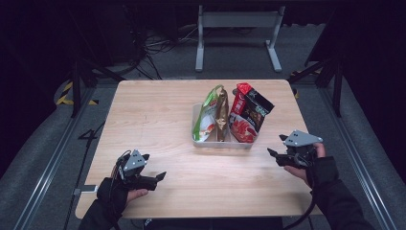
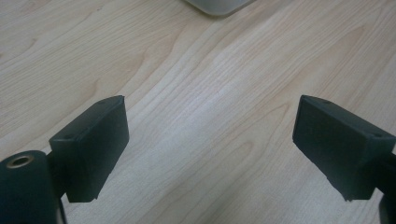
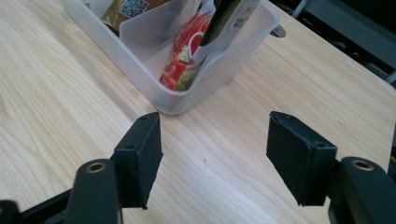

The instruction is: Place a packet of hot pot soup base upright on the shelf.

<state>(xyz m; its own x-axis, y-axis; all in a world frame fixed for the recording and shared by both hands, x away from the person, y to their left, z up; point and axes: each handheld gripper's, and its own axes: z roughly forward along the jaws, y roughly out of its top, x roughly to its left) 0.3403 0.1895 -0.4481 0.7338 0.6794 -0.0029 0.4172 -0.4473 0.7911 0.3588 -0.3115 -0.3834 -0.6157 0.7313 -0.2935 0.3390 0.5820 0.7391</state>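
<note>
Table (image 1: 158, 124): big, made of light wood. It sits on a grey floor. Everything else is on it or just over it.
Tub (image 1: 197, 139): a clear plastic box. It stands on the table, a bit right of the middle and toward the far side. Three snack bags stand up in it, side by side. In the right gripper view its rounded corner (image 3: 177, 105) is just past the jaws.
Red and black bag (image 1: 249, 112): the biggest bag. It is at the right end of the tub. Its top leans out to the right, over the rim.
Green and white bag (image 1: 207, 115): at the left end of the tub. It stands tall and leans a little.
Gold bag (image 1: 221, 117): thin, in the middle, between the other two bags.
Right gripper (image 1: 273, 154): held in the person's right hand, near the right edge of the table. It points left, toward the tub, and is near it but not touching. Its jaws are wide apart with nothing between them, just bare wood.
Left gripper (image 1: 160, 176): held in the person's left hand, near the front edge on the left. It is well apart from the tub. Its jaws are spread very wide and hold nothing. In the left gripper view only wood lies between them, and a bit of the tub (image 2: 217, 5) peeks in at the top.
</note>
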